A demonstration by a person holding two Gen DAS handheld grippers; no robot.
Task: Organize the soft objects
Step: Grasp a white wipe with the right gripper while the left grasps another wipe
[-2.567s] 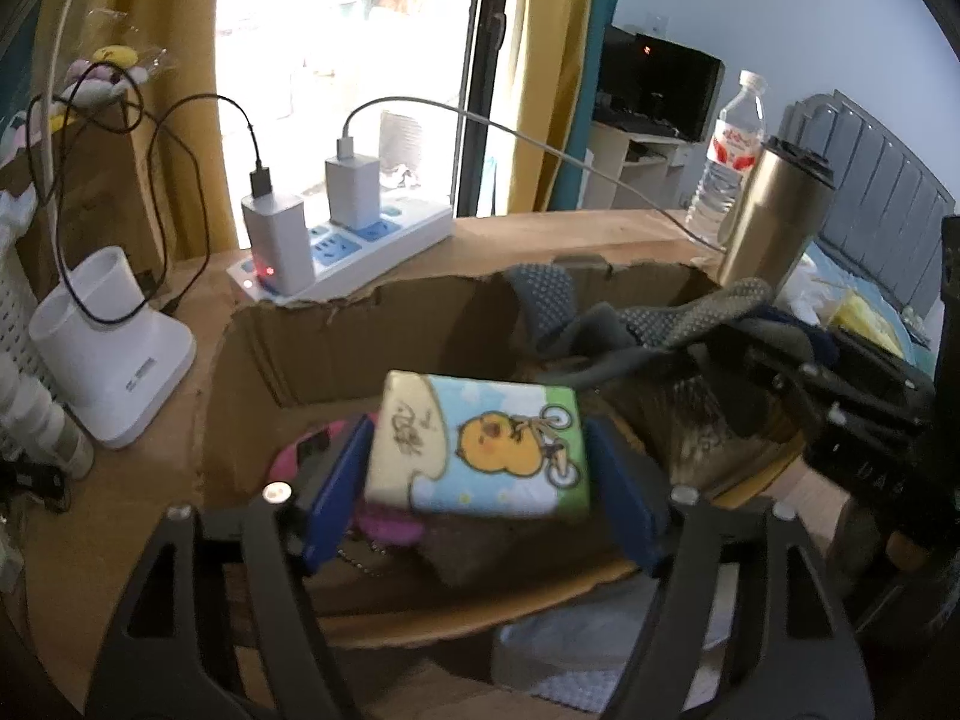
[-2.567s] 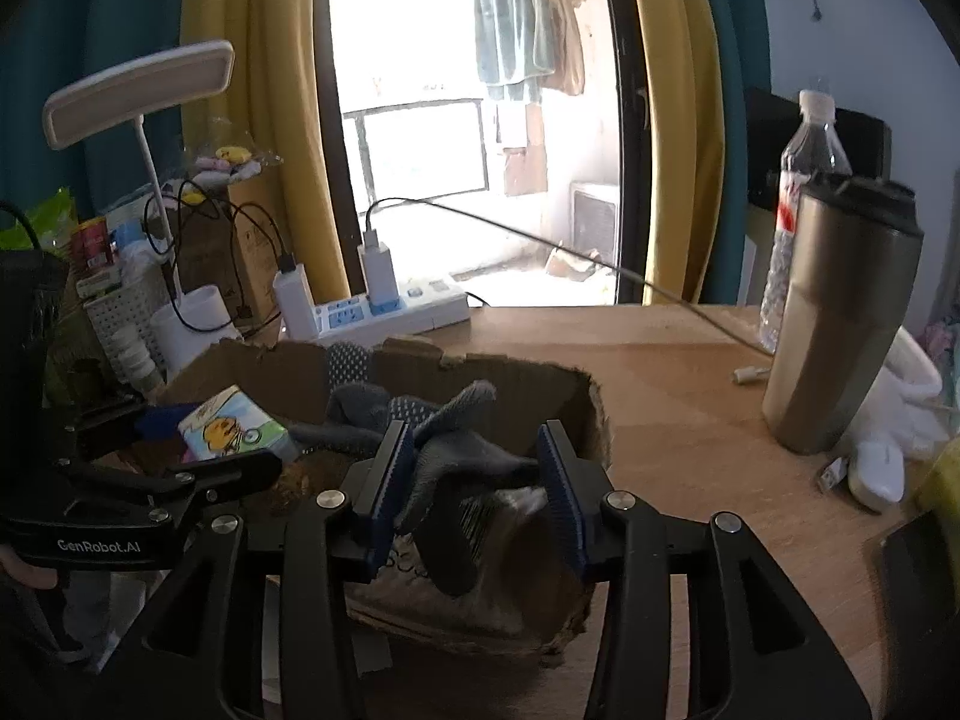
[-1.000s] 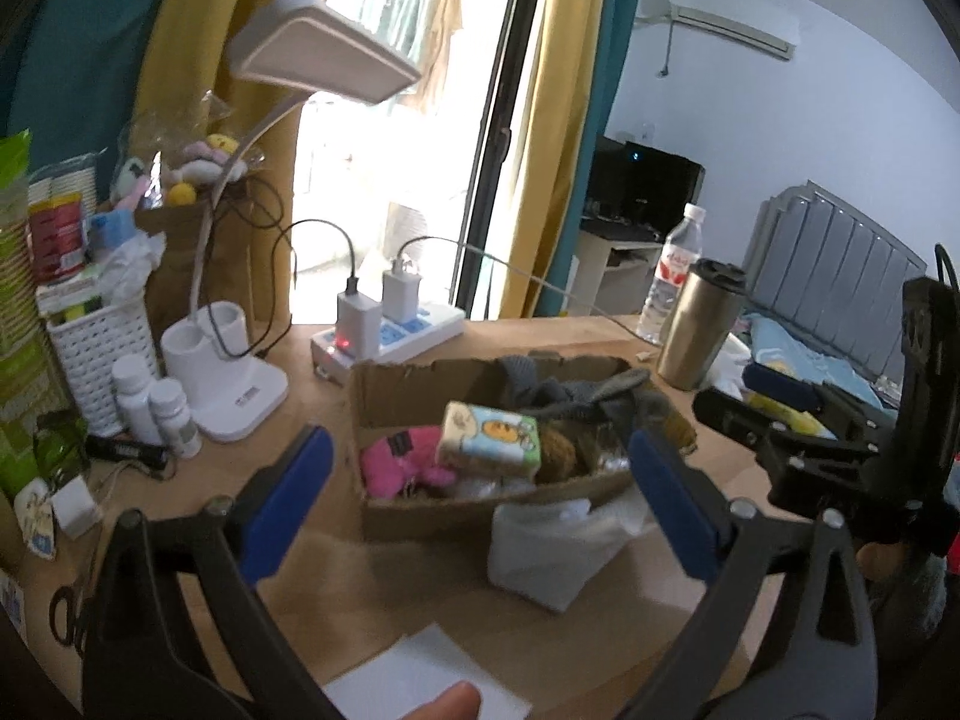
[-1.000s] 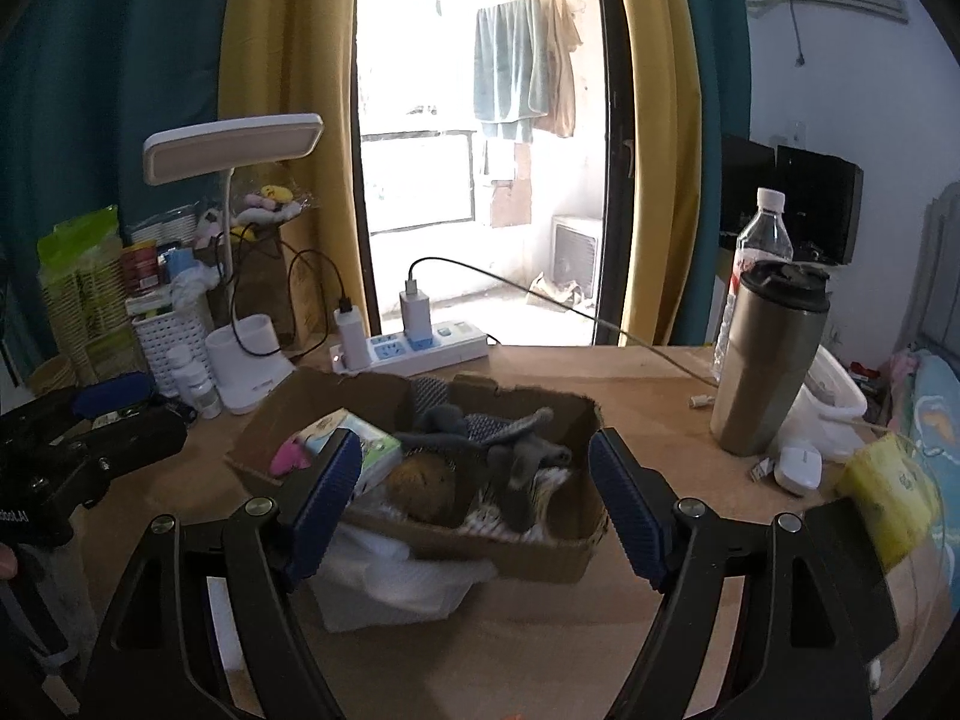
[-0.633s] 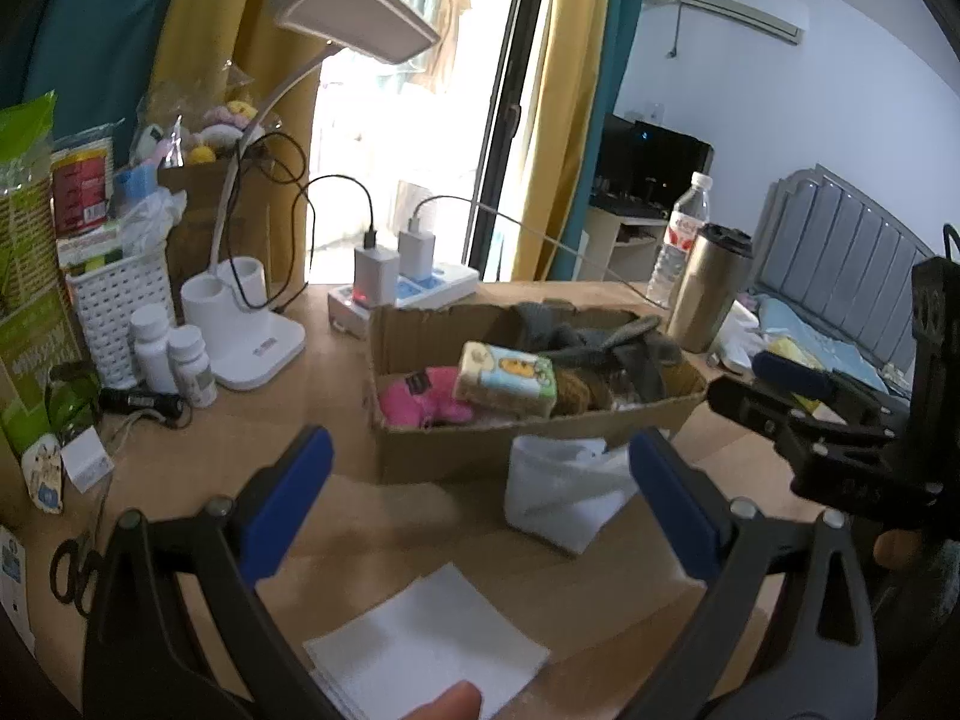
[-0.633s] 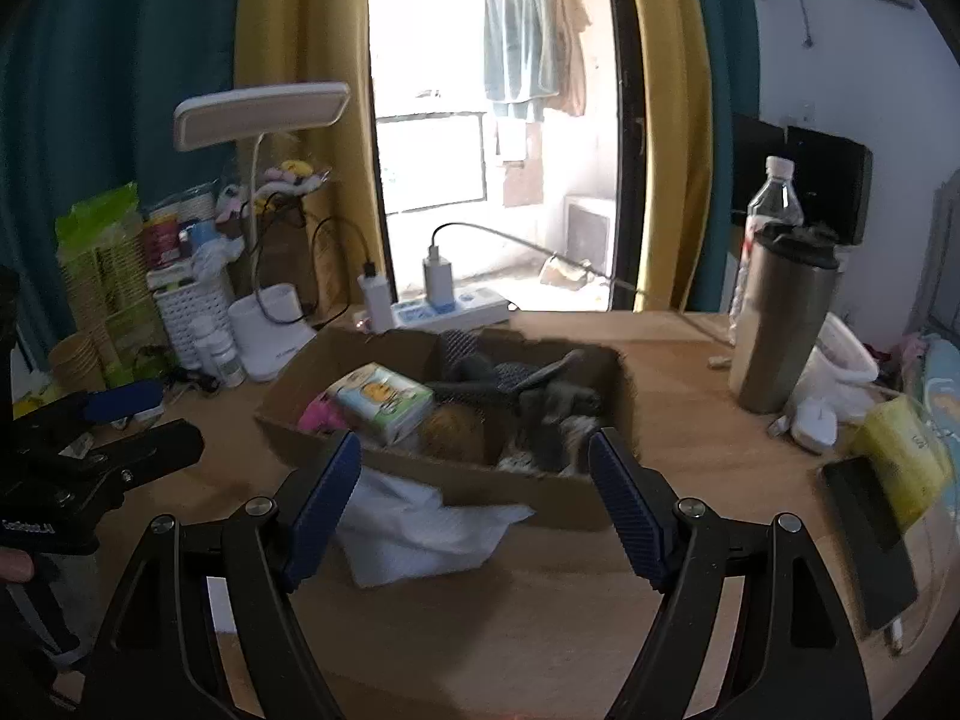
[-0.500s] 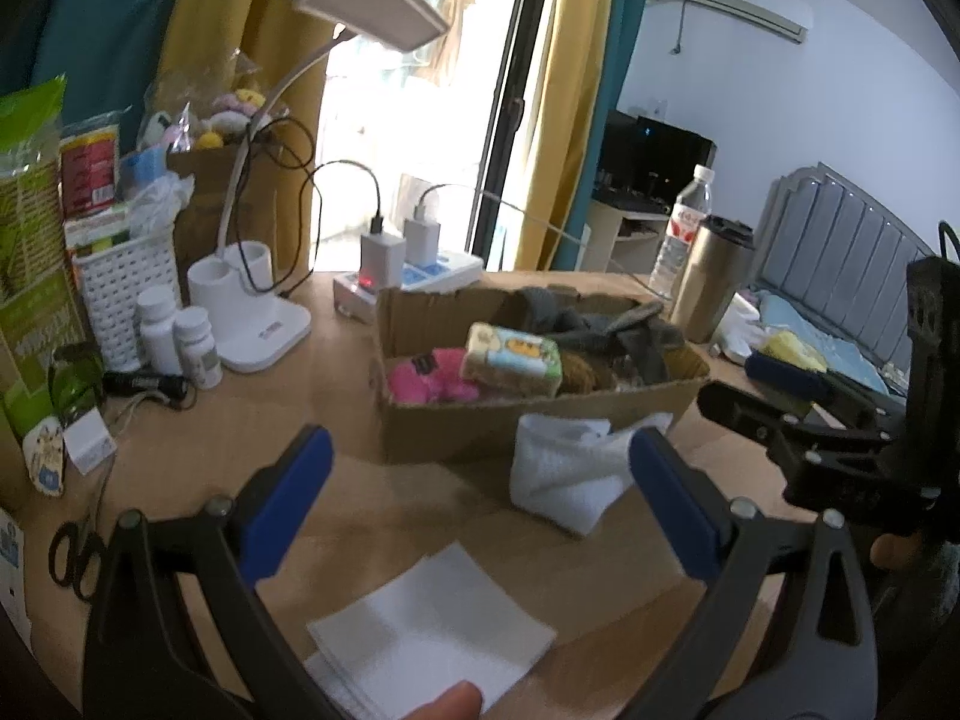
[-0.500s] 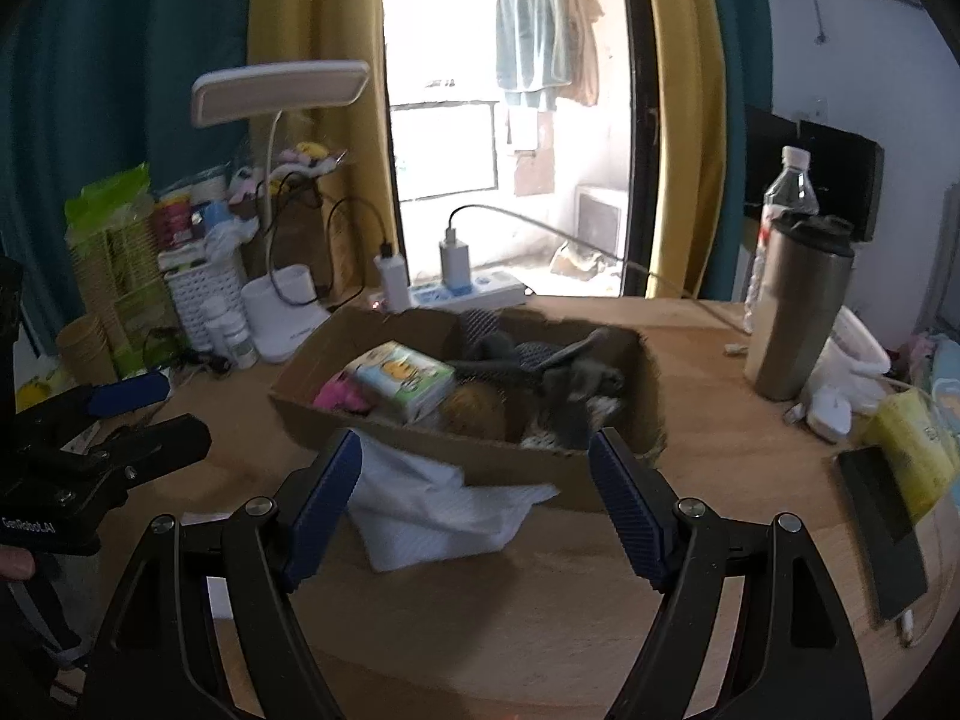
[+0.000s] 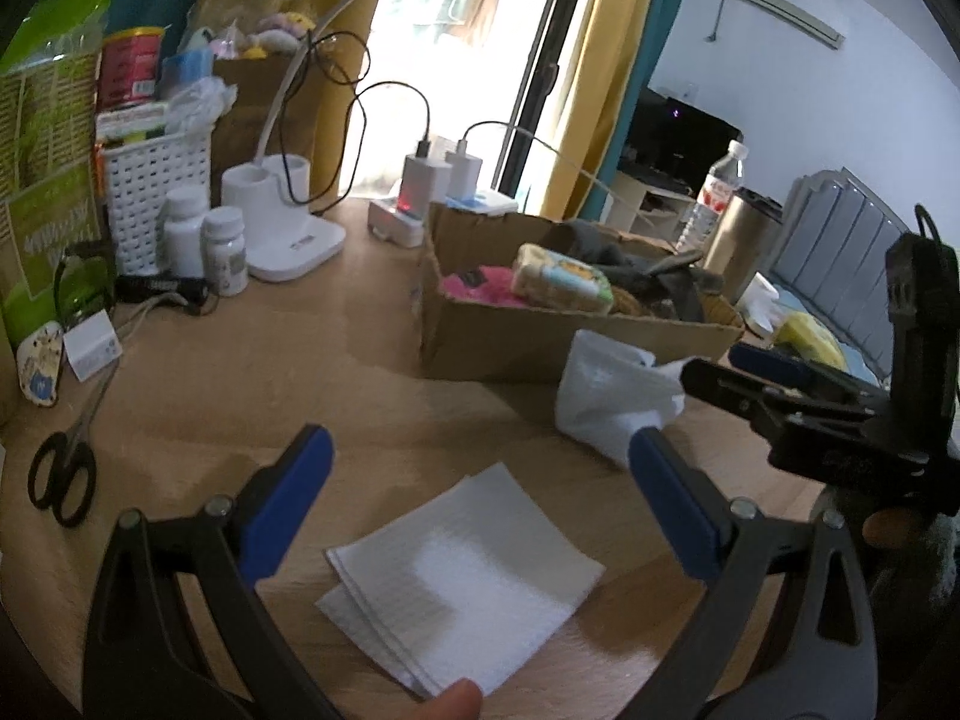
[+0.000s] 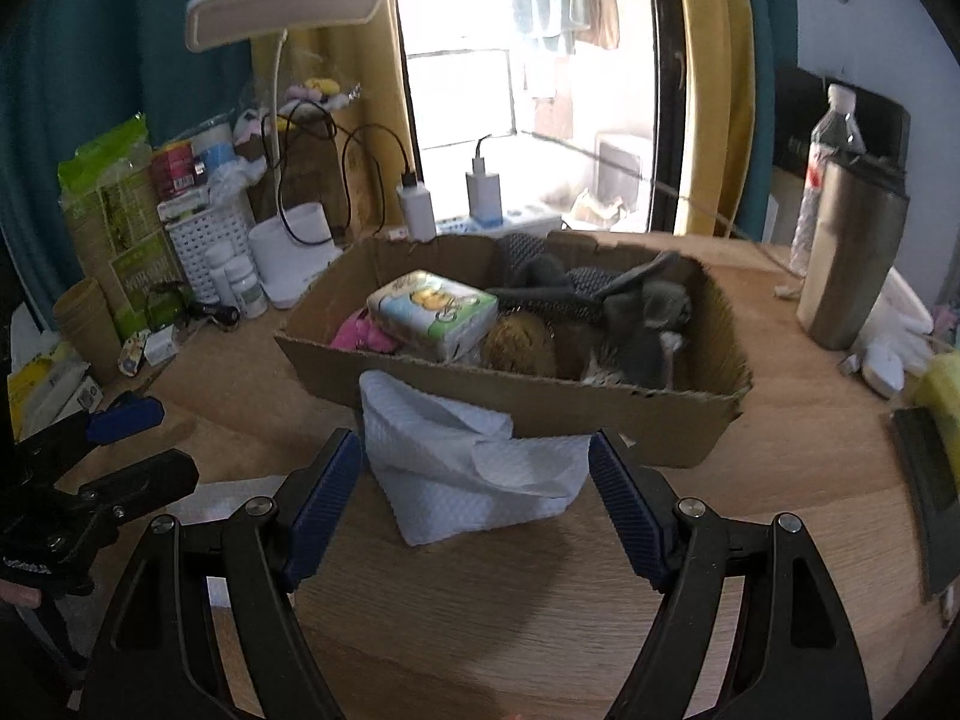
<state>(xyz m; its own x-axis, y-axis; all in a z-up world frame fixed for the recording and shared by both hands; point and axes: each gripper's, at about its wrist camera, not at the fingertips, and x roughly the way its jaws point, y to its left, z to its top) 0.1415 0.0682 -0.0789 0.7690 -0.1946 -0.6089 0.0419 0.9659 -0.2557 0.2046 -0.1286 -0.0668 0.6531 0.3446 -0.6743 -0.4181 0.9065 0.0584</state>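
A cardboard box (image 10: 630, 414) (image 9: 540, 342) on the wooden table holds a tissue pack with a duck print (image 10: 435, 306) (image 9: 561, 288), a pink soft thing (image 10: 357, 333) (image 9: 480, 291), grey gloves (image 10: 630, 300) and a brown scrubber (image 10: 519, 345). A crumpled white paper towel (image 10: 474, 468) (image 9: 612, 393) lies in front of the box. A folded white tissue (image 9: 462, 576) lies flat nearer me. My left gripper (image 9: 480, 468) is open and empty just above the folded tissue. My right gripper (image 10: 477, 462) is open and empty, its jaws on either side of the crumpled towel.
Steel tumbler (image 10: 849, 264) and water bottle (image 10: 831, 138) at the right. Power strip with chargers (image 9: 438, 198), lamp base (image 9: 282, 228), pill bottles (image 9: 204, 240), white basket (image 9: 153, 192) and scissors (image 9: 63, 474) at the left. A dark phone (image 10: 924, 480) lies at the right edge.
Both grippers let go of the tissue pack and gloves in the box, opened, and drew back toward me and lower. The towel and folded tissue came into view.
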